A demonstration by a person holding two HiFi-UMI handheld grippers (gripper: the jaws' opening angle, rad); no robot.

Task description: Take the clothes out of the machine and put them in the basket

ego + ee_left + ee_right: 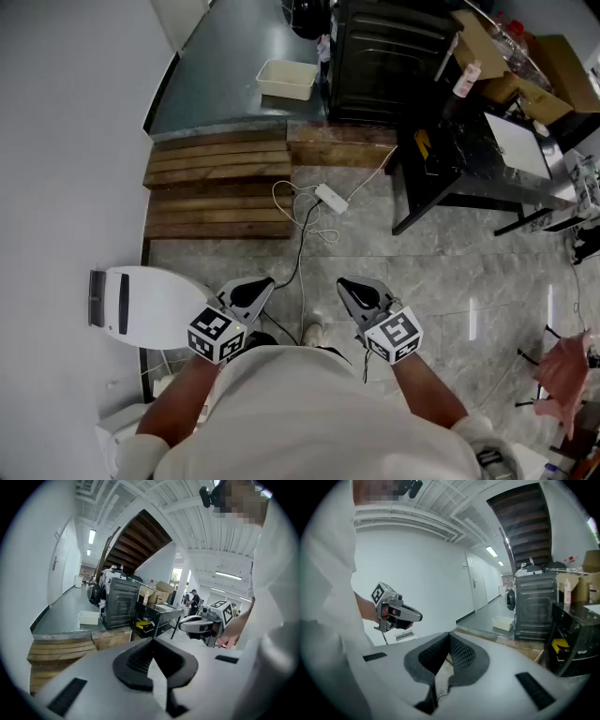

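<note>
The left gripper (255, 289) and the right gripper (357, 292) are held side by side close against the person's body. Both are aimed forward and a little downward over the marble floor (422, 272). In each gripper's own view the dark pads are seen pressed together with nothing between them, so both are clenched and empty.

The machine is taken to be the dark ribbed cabinet (384, 52) at the far end of the room, with a round dark door (305, 14) showing just at its left. Which of the two holds the laundry cannot be told, and no clothes are seen there from here. The basket (287, 78), a shallow white one, is set on the raised grey floor just left of the cabinet. Both lie well apart from the grippers, ahead of them, beyond the wooden steps (220, 183) and a power strip (331, 197) whose cable trails across the floor.

The basket is lined up more with the left gripper and the cabinet more with the right; neither is within reach. The coming move is judged to be an approach on foot, up the steps, before any door can be opened or any cloth seized. The cable is judged a tripping risk on that path.
</note>
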